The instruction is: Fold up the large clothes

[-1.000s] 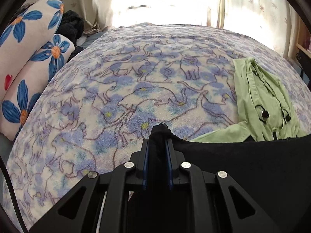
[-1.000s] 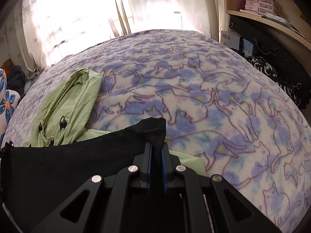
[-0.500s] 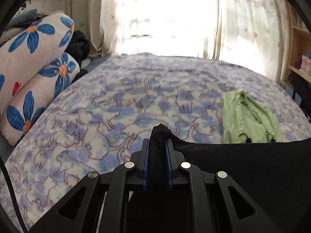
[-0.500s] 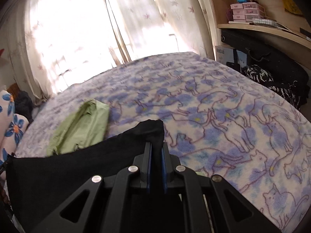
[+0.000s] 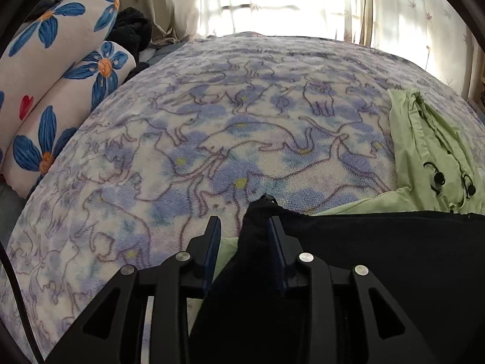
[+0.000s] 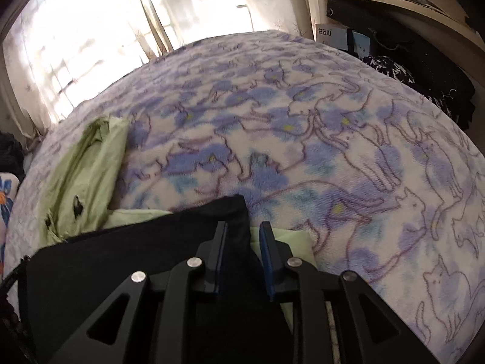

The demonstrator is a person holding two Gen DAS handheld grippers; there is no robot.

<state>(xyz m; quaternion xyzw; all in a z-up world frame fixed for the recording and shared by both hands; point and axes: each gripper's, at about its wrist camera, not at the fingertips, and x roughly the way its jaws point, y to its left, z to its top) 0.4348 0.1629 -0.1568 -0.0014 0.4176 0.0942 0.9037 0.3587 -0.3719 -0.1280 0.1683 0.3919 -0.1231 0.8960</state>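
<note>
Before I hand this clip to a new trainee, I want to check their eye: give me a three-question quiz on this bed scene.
1. True or false: the black garment overlaps the green garment.
2. Which pattern covers the blanket? A) stripes B) cats C) stars
3. Fill in: black cloth sits between the fingers of the left gripper and the right gripper, and both sets of jaws are ____.

Key: 1 true; 2 B; 3 opening
</note>
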